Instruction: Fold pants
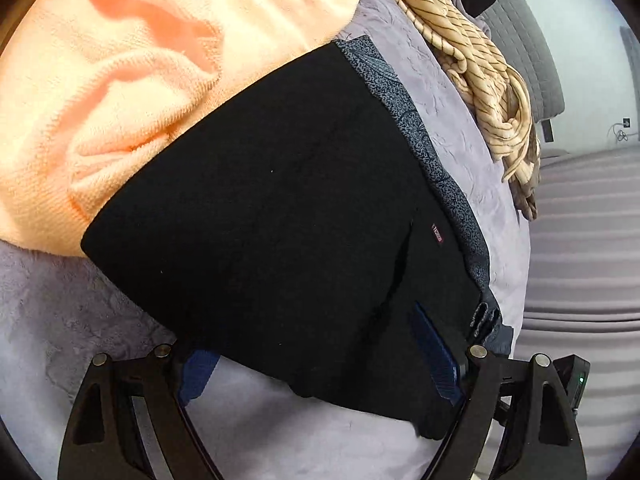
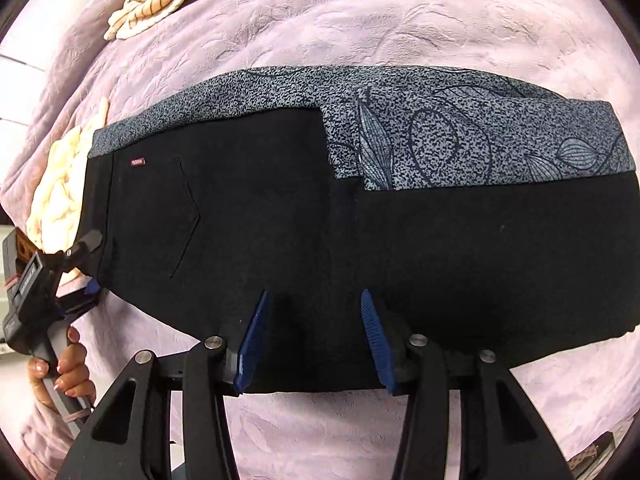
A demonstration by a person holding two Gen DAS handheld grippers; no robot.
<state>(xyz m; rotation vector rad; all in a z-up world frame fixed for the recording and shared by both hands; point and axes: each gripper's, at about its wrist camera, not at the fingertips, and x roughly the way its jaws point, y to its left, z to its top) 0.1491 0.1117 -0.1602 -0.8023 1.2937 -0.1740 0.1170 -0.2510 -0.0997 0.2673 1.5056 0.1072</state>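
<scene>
Right wrist view: black pants [image 2: 280, 240] lie folded on a lilac blanket [image 2: 360, 32]. Right gripper [image 2: 316, 340] half open astride the near edge, gripping nothing; left gripper [image 1: 320, 368] wide, likewise, seemingly ready to fold again

Black pants [image 2: 280, 232] with speckled grey lining lie folded flat near the bed's [image 2: 360, 32] front edge.

pants [image 2: 280, 240] on bedspread [image 2: 320, 32], towel [image 1: 120, 80] perhaps beneath

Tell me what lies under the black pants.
A grey patterned garment shows past the far edge of the black pants, lying on the lilac plush blanket. How far it reaches beneath, or what else is under there, is covered.
</scene>
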